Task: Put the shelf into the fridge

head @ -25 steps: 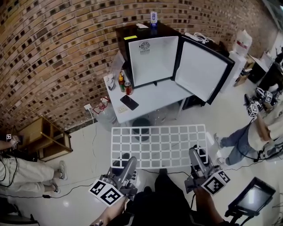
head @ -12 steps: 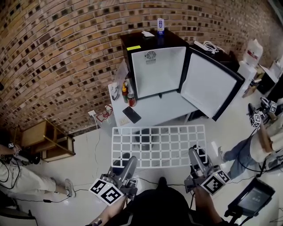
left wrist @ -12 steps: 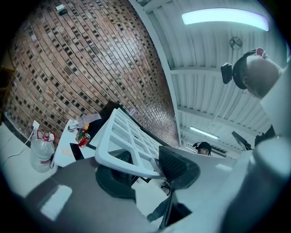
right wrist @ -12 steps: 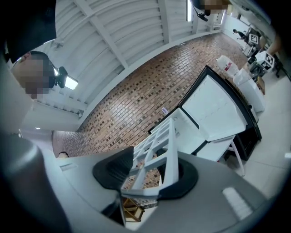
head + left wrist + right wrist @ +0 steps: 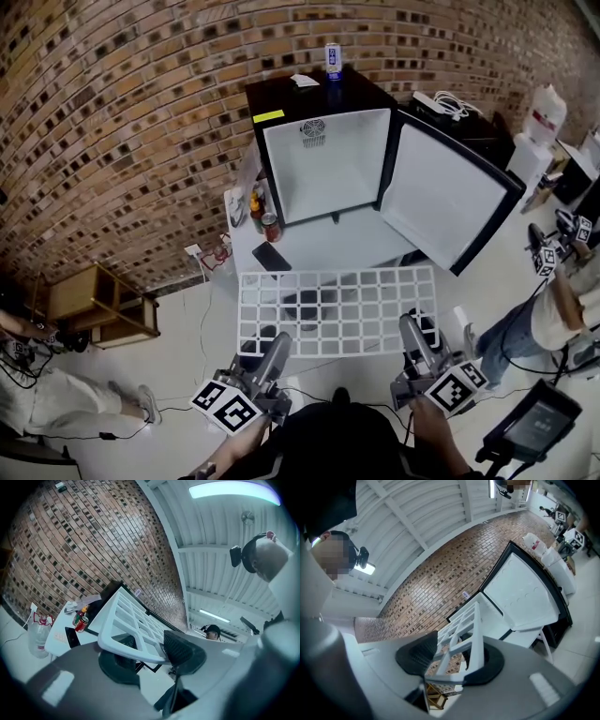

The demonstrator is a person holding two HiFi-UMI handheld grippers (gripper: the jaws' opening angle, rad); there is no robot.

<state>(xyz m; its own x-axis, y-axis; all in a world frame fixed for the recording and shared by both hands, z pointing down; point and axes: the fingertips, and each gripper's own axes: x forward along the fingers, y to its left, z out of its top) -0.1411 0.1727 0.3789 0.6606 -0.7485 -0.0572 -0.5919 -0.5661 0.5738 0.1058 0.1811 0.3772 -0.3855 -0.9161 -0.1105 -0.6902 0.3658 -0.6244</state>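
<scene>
A white grid shelf [image 5: 337, 309] is held level in front of me, between both grippers. My left gripper [image 5: 277, 345] is shut on its near left edge, and the shelf [image 5: 133, 625] runs away between its black pads. My right gripper [image 5: 412, 333] is shut on the near right edge, with the shelf [image 5: 464, 630] clamped between its pads. Ahead stands a small black fridge [image 5: 323, 150] on a white table [image 5: 328, 246]. Its door [image 5: 448, 202] hangs wide open to the right and the white inside is bare. The shelf's far edge is just short of the table.
A red can and bottles [image 5: 264, 214] and a dark phone [image 5: 270, 257] sit on the table's left part. A blue can [image 5: 332, 58] stands on the fridge top. A wooden rack [image 5: 94, 300] is at left. Seated people are at far left and right. A monitor [image 5: 534, 427] stands at lower right.
Both grippers and the shelf have come nearer the fridge and table, which now look larger and closer. The grip on the shelf is unchanged.
</scene>
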